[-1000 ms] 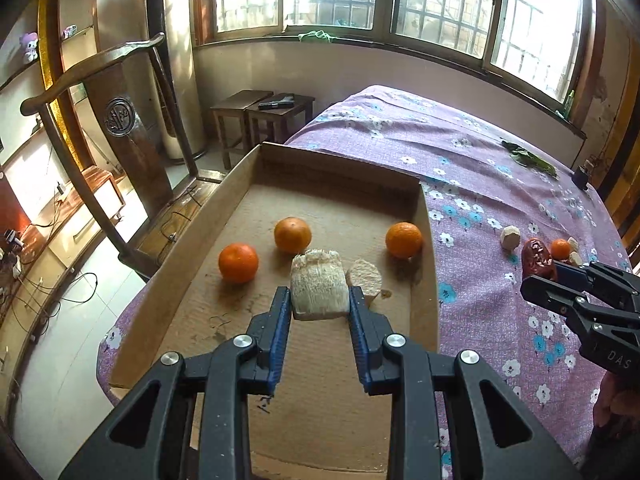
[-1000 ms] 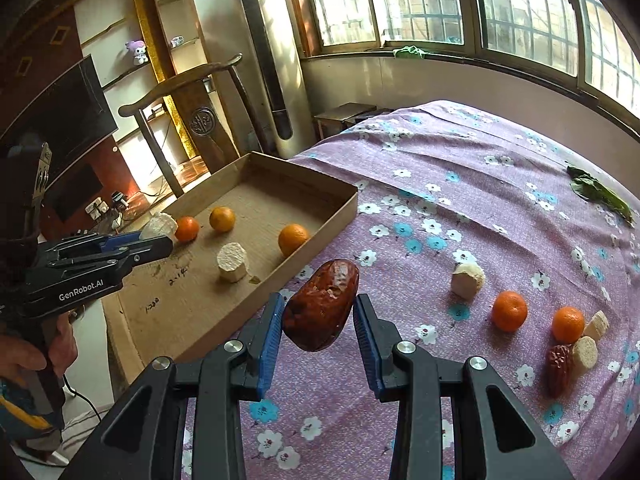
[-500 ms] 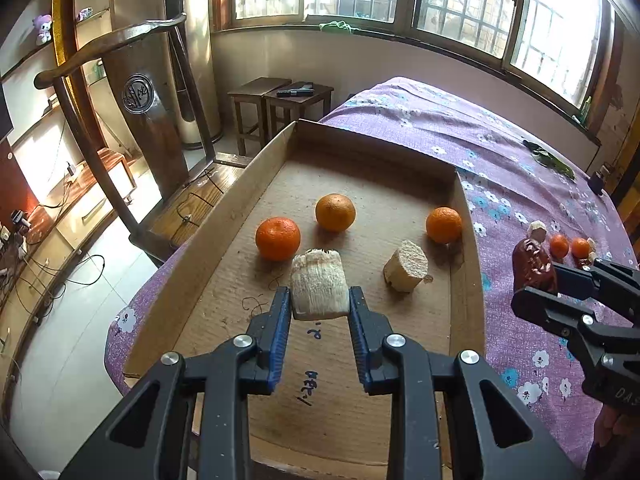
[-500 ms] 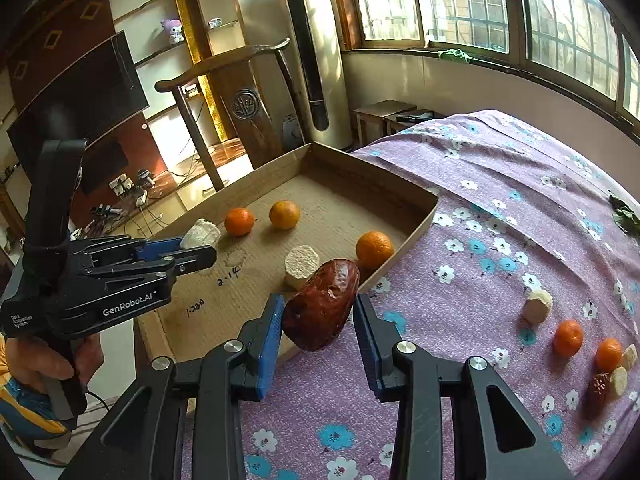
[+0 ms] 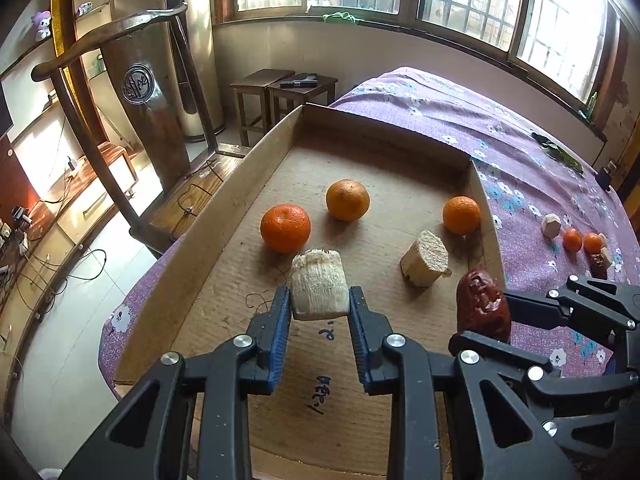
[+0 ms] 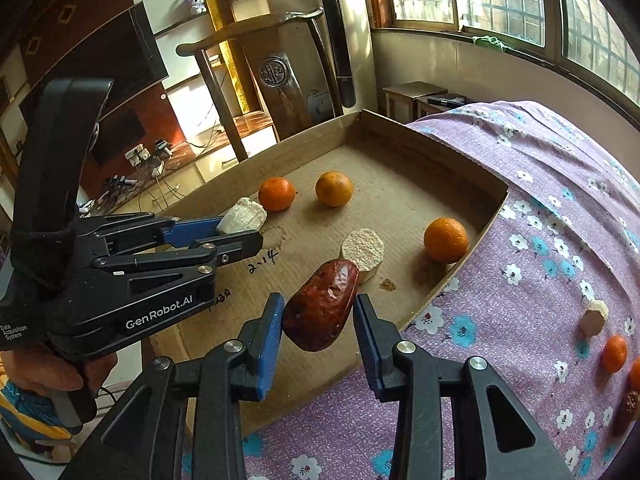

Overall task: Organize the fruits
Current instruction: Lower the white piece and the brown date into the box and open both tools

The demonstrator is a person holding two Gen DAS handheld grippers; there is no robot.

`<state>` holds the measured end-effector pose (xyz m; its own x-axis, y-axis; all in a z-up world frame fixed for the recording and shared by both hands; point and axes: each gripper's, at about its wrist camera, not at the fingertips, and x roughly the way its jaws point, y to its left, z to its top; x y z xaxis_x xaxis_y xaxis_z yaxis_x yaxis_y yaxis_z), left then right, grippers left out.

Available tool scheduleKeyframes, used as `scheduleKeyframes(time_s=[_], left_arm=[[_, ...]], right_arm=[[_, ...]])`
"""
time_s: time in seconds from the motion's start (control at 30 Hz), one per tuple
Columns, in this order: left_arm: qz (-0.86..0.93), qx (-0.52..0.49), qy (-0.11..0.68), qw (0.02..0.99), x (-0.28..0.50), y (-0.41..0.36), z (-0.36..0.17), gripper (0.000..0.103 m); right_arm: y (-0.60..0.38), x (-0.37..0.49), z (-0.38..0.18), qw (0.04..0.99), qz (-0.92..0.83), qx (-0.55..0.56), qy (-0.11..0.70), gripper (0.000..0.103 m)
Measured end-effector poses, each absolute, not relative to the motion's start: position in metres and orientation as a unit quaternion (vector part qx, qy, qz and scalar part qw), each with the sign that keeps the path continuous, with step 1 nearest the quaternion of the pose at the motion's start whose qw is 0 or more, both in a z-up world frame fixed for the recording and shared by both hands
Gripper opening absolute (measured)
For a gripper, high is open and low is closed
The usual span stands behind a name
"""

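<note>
red date (image 6: 321, 309) held, long axis tilted upward

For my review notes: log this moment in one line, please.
left gripper: shut on pale fibrous chunk over cardboard tray | right gripper: shut on red date at tray's edge | three oranges inside

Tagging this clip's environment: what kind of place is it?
Likely a home living room, not a lab: a table under a floral cloth, a carved wooden chair, and a shelf with a plush toy beside a TV.
</note>
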<state>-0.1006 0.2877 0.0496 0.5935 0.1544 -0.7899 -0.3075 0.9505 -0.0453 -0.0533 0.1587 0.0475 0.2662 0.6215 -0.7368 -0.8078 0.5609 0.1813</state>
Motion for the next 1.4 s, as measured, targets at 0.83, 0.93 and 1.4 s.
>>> scheduleKeyframes(time_s=[0.83,0.93,1.4], left_arm=[[0.152,-0.091,0.439,0.881,-0.094,0.29,0.037,0.028],[0.158,-0.091,0.435,0.882,-0.095,0.29,0.039,0.049],[0.157,-0.087,0.413,0.893,-0.097,0.267,0.059,0.082]], right_arm=[[0.174,-0.047,0.029,0.785,0.442,-0.138,0.412,0.04],[0.171,-0.047,0.031,0.782,0.451,-0.121,0.413,0.051],[0.132,-0.052,0.056,0.806,0.432,-0.104,0.391,0.064]])
